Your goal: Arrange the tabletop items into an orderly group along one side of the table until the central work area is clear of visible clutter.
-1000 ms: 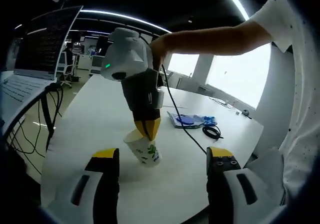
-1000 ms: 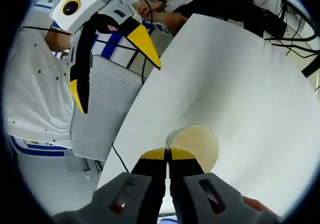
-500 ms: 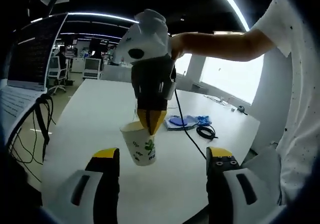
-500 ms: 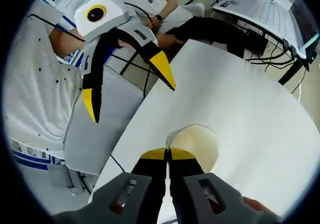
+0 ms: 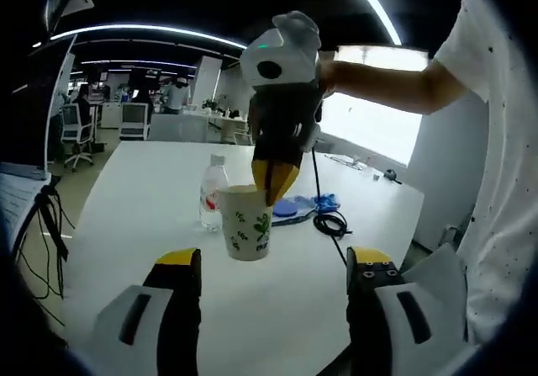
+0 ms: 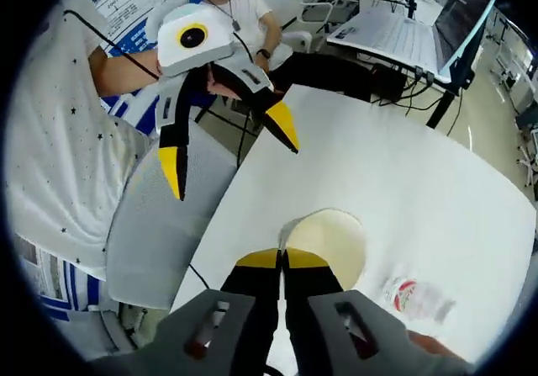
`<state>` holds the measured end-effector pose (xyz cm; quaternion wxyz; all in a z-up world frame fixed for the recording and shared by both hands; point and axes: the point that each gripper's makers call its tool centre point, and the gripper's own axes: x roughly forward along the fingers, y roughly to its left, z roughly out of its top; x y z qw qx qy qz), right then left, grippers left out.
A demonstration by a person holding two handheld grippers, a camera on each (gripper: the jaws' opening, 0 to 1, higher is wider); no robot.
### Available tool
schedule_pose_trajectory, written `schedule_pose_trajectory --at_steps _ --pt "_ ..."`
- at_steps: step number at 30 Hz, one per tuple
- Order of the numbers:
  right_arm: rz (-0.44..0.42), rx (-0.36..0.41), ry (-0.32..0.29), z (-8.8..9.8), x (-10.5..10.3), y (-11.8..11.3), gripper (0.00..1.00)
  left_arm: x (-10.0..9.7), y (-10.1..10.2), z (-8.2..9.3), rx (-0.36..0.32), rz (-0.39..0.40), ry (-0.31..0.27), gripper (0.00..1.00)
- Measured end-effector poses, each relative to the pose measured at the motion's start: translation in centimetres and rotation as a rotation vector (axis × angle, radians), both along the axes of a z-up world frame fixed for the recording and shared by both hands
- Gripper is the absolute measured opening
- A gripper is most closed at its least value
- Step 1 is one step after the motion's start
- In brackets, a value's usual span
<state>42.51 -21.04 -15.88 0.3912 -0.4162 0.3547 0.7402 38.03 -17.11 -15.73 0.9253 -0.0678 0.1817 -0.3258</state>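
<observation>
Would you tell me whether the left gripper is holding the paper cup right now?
No, the left gripper is open with nothing in it, while the right gripper pinches the rim of the cup.

Bright window (image 5: 370,98) glare and ceiling strip lights (image 5: 143,33), dim ceiling, strong fisheye bending at edges.

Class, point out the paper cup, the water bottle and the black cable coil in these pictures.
Cup (image 5: 246,225), left gripper view, on its printed side wall.
Bottle (image 5: 212,189), left gripper view, on its label.
Cable coil (image 5: 329,222), left gripper view, on the loop's near edge.
</observation>
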Motion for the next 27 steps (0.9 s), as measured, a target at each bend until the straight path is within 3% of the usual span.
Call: schedule_pose_trajectory --at_steps 15,17,23,27 --pt "-0.182 0.006 -0.132 1.7 5.1 -7.1 0.00 1.1 -3.2 0.5 0.009 -0.090 0.001 0.71" --pt "-0.191 -0.001 -0.199 1.7 6.6 -7.9 0.00 1.3 -3.5 0.5 0.010 -0.098 0.002 0.71" --pt "-0.219 -0.002 -0.244 1.3 9.2 -8.7 0.00 1.7 -3.9 0.1 0.011 -0.113 0.011 0.71" --pt "-0.211 -0.002 -0.307 0.6 11.0 -8.7 0.00 1.9 -3.8 -0.2 0.009 -0.112 0.017 0.71"
